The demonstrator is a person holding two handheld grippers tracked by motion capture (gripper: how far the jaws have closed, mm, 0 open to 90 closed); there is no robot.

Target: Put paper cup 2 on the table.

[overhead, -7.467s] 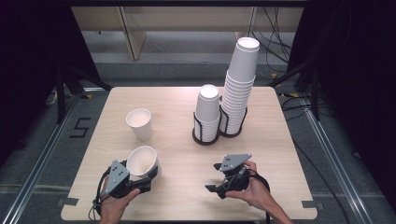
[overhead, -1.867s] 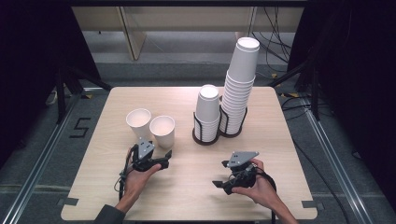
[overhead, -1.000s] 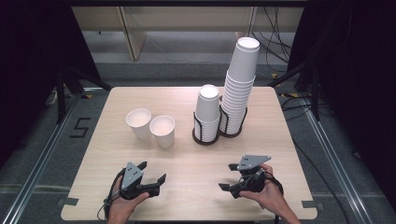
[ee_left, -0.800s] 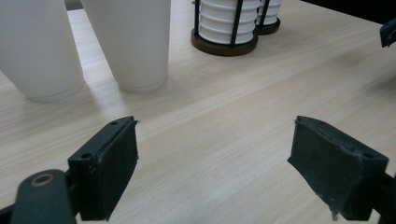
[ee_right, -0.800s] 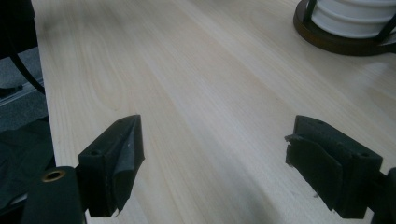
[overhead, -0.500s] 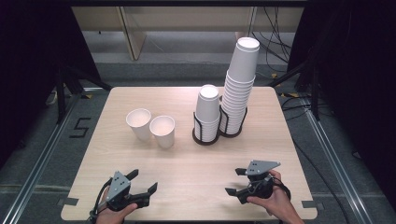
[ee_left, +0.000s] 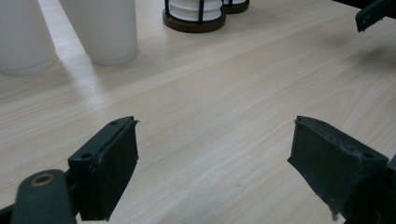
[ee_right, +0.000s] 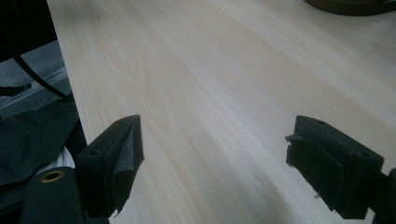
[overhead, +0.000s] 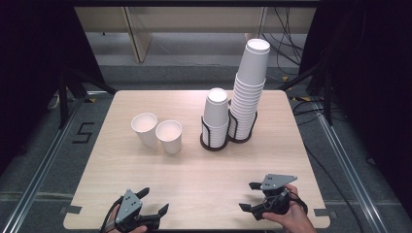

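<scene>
White paper cups stand placed and free as you draw both claws back to the near edge of the pale wooden table [overhead: 194, 179]. Your left gripper [overhead: 153, 204], which carried the second cup [overhead: 169, 136] out moments ago, now rests low at the front left corner with its jaws spread wide and nothing between the pads; the left gripper view shows bare wood in that gap. That cup sits well ahead of the left claw and slightly to its right, upright, just beside the first cup [overhead: 144, 129], the two nearly touching. Your right gripper [overhead: 248, 196] has likewise pulled back toward you, jaws parted and empty, with the wire holder and its short stack [overhead: 215, 119] far ahead of it and the tall stack [overhead: 248, 92] just behind that. A second ago both hands were farther up the table; now they hover at its front rim. The retreat suggests this round of cup-setting is finished, with two cups out and upright. If more cups are wanted, the short stack ahead of the right claw looks the likely source.
</scene>
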